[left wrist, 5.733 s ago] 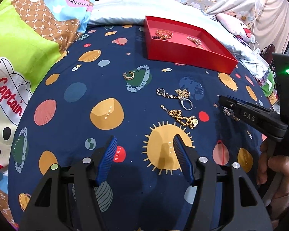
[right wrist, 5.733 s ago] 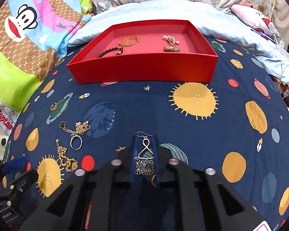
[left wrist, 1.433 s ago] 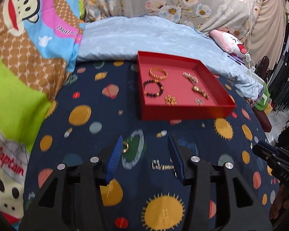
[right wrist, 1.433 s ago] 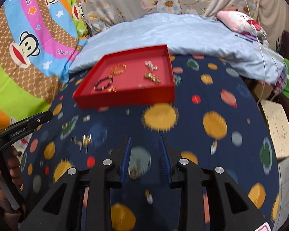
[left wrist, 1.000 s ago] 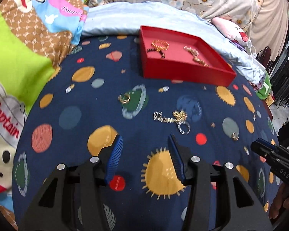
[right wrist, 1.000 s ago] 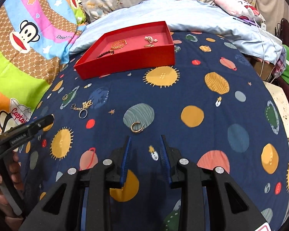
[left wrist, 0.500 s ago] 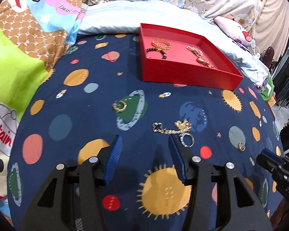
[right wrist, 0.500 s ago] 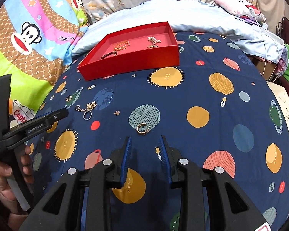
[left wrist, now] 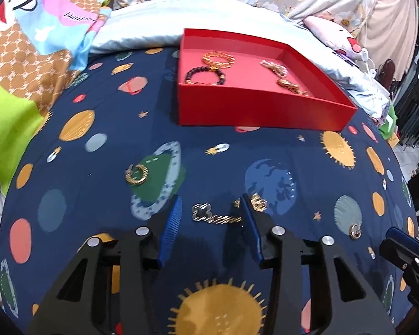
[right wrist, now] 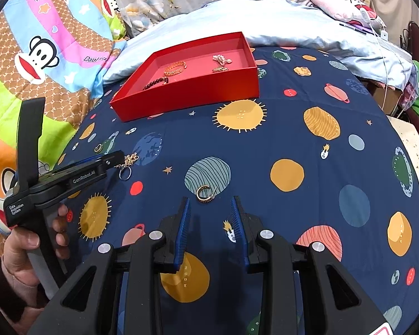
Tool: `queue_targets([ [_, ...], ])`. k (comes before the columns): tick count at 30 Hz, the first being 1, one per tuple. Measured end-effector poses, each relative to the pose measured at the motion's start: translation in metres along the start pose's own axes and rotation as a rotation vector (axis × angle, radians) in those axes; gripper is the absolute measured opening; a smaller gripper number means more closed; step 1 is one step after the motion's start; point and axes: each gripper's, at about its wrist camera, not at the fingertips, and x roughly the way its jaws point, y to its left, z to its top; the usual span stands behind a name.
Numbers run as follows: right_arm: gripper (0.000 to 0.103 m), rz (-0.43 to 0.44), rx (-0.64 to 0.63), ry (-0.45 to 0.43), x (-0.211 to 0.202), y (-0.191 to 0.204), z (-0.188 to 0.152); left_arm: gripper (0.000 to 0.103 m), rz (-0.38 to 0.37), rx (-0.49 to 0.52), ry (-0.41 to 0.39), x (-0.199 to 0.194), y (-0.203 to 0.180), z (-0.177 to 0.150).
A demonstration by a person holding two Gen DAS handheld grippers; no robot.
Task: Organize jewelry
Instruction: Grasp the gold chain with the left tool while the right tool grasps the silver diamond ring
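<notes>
A red tray at the back of the planet-print bedspread holds a gold bracelet, a dark bead bracelet and small gold pieces. My left gripper is open, low over a gold chain with a clover charm; its far end and ring are hidden behind the right finger. A gold hoop earring lies left of it. My right gripper is open, just short of another gold hoop earring. The left gripper also shows in the right wrist view.
The tray also shows in the right wrist view. A pale blue pillow lies behind the tray. A cartoon-print quilt rises at the left. The bed edge drops off at the right, with clutter beyond.
My left gripper has moved forward and down over the clover chain, so it now lies between the fingers. My right gripper has closed in on the hoop earring. Both stay open.
</notes>
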Motion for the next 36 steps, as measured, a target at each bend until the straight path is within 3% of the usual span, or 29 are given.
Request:
queue_targets([
  [7, 0.029, 0.007, 0.002, -0.001, 0.002, 0.0, 0.002, 0.039, -0.037, 0.039, 0.008, 0.005, -0.019, 0.003],
  [11, 0.029, 0.01, 0.005, 0.0, 0.004, 0.0, 0.003, 0.038, 0.01, 0.089, -0.009, 0.007, -0.03, -0.001],
  [17, 0.029, 0.011, 0.005, 0.001, 0.005, 0.0, 0.003, 0.007, 0.009, 0.114, -0.018, 0.005, -0.031, -0.006],
  [23, 0.029, 0.011, 0.004, -0.001, 0.005, -0.001, 0.003, 0.006, -0.031, 0.079, -0.018, -0.001, -0.022, -0.005],
  [30, 0.029, 0.024, -0.005, -0.003, 0.003, 0.004, 0.002, 0.006, -0.06, 0.015, -0.094, -0.046, 0.003, 0.005],
  [36, 0.029, 0.067, -0.033, 0.018, 0.012, 0.022, 0.002, 0.006, -0.037, -0.031, -0.13, -0.079, 0.029, 0.004],
])
